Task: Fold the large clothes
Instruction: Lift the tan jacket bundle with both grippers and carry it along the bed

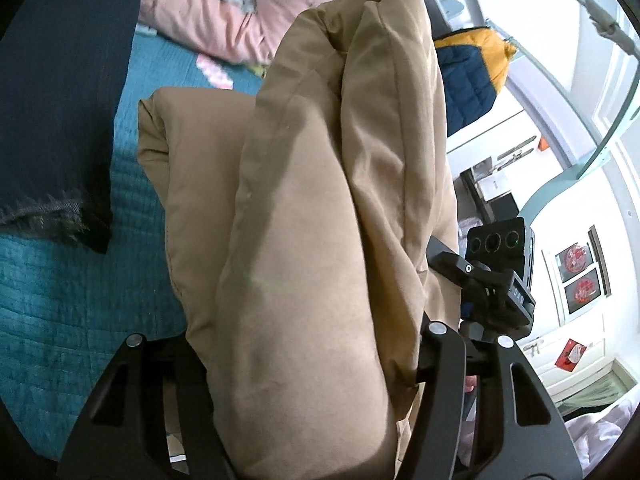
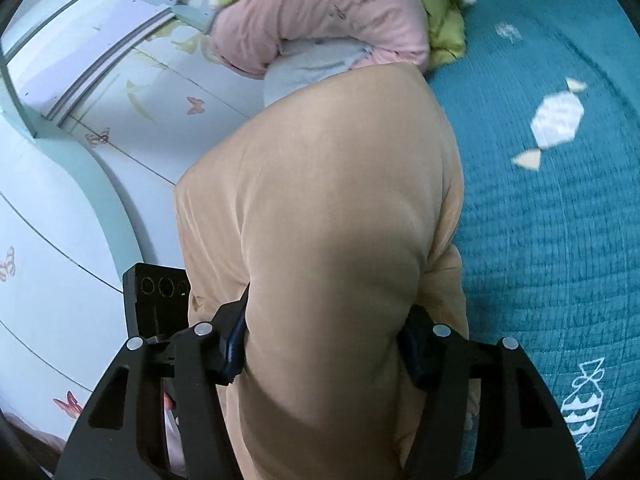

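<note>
A bulky tan padded garment fills the middle of the left wrist view, bunched in thick folds above the teal bedspread. My left gripper is shut on it, the cloth bulging between the jaws and hiding the fingertips. In the right wrist view the same tan garment rises as a rounded lump. My right gripper is shut on it, its blue pads pressed into the cloth. The other gripper's body shows beside the garment in each view.
A dark navy folded garment lies on the bed at the left. A pink and green quilt pile sits at the head of the bed. A navy and yellow jacket hangs by a white cabinet. A butterfly-patterned wardrobe stands alongside.
</note>
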`<action>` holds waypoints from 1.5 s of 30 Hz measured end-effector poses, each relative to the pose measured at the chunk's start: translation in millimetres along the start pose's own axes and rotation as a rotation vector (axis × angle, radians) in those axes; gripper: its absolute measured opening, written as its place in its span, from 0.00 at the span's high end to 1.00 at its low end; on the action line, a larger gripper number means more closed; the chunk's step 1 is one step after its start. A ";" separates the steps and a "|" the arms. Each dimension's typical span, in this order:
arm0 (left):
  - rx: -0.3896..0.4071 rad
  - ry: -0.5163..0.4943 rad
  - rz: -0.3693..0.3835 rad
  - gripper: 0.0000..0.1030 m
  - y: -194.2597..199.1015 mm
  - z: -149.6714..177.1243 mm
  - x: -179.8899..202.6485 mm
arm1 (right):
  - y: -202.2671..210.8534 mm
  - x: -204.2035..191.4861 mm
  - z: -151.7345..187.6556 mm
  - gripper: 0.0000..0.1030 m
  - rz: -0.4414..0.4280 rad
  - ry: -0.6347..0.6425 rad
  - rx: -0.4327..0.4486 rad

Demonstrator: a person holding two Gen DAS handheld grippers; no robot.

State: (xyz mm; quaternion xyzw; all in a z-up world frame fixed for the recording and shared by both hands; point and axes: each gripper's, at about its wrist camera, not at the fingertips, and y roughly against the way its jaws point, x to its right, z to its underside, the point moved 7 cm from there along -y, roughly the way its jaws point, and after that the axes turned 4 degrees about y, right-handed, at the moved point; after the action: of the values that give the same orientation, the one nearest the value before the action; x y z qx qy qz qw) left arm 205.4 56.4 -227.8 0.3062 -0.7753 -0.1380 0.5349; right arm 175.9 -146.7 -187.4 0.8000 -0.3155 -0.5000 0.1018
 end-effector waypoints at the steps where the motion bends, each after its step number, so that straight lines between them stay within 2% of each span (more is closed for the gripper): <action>1: 0.009 -0.001 0.002 0.43 3.4 -0.6 1.8 | 0.0 -4.3 -1.6 0.45 0.000 0.007 0.002; 7: 0.070 -0.014 -0.012 0.43 37.7 -15.2 -8.4 | -7.4 -34.6 -12.7 0.45 -0.011 0.050 -0.003; 14: 0.175 0.012 -0.029 0.43 84.3 -31.5 -27.2 | -43.2 -81.8 -34.4 0.45 -0.032 0.123 -0.030; 17: 0.227 0.017 -0.049 0.43 120.7 -54.1 -37.5 | -63.9 -103.1 -46.3 0.45 -0.046 0.158 -0.041; 24: 0.349 0.052 -0.093 0.43 172.3 -90.5 -67.3 | -124.6 -149.9 -74.4 0.45 -0.070 0.244 -0.080; 28: 0.399 0.066 -0.132 0.43 193.2 -110.6 -86.8 | -160.5 -166.1 -91.1 0.45 -0.048 0.290 -0.103; 31: 0.434 0.099 -0.130 0.43 210.9 -130.9 -104.0 | -186.3 -175.6 -105.6 0.45 -0.033 0.326 -0.114; 37: 0.478 0.151 -0.184 0.43 223.1 -162.9 -139.5 | -233.9 -172.4 -123.0 0.44 0.019 0.343 -0.146; 41: 0.493 0.194 -0.271 0.43 218.0 -176.4 -167.3 | -270.6 -154.6 -122.5 0.43 0.065 0.315 -0.184; 45: 0.487 0.235 -0.378 0.43 197.7 -186.6 -212.0 | -311.0 -119.1 -119.0 0.41 0.145 0.268 -0.212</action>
State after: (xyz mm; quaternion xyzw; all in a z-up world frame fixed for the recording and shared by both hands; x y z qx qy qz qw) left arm 362.2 362.6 -205.9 0.5772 -0.6479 -0.0090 0.4970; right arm 368.3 150.0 -191.4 0.8194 -0.3015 -0.4107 0.2626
